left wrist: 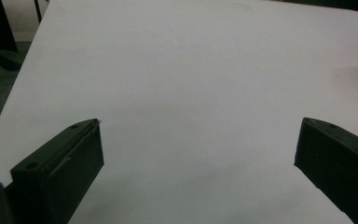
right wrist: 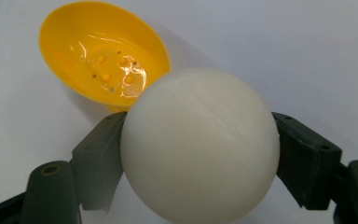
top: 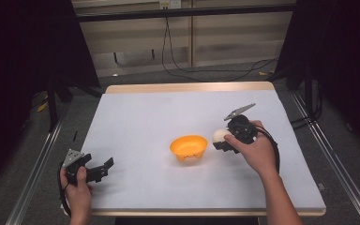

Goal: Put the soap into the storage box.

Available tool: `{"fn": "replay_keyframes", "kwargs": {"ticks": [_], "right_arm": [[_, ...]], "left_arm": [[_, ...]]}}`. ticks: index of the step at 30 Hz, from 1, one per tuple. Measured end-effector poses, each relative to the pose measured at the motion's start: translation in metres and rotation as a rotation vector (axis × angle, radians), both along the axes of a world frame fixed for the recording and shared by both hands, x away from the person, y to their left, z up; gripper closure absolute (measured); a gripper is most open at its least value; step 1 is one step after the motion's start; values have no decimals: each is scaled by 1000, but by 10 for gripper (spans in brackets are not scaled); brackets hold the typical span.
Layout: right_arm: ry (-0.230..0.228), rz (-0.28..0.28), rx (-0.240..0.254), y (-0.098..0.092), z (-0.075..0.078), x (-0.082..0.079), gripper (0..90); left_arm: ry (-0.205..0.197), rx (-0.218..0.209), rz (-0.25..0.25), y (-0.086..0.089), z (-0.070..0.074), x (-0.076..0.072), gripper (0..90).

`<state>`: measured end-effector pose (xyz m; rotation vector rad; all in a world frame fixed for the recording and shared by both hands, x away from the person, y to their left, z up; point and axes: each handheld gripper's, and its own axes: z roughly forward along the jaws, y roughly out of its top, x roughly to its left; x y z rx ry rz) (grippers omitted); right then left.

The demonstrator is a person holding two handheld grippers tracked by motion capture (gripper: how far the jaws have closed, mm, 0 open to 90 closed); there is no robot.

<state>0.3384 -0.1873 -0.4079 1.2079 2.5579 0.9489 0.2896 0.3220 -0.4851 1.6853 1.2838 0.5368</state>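
The right gripper [top: 225, 140], right of centre in the high view, has its jaws clamped on a white ball [right wrist: 199, 144], one jaw pressing each side; the ball sits just to the right of the orange bowl [top: 189, 147] at mid-frame, seemingly a little above the white table [top: 140, 117]; the step in hand looks like carrying the ball over and into the bowl. To do it well, keep the squeeze even, since a smooth round ball could slip out; lift enough to clear the near rim; centre the ball over the hollow; lower before letting go, so the light bowl does not tip. The left gripper [top: 98, 171], at the lower left, rests with jaws spread wide and holding nothing.
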Motion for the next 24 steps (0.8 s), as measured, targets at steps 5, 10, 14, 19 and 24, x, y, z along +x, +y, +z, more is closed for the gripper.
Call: {"fn": "replay_keyframes", "kwargs": {"ticks": [5,10,14,19,24], "right_arm": [[-13,25,-1,6,3,3,241],[-10,33,-2,13,6,5,241],[-11,37,-3,17,8,6,241],[-11,47,-1,24,9,8,241],[-15,63,0,29,10,9,241]], "left_arm": [[1,1,0,0,0,0,10],[1,1,-4,0,0,0,10],[2,2,-4,0,0,0,11],[4,-3,-3,0,0,0,11],[3,3,-3,0,0,1,11]]}}
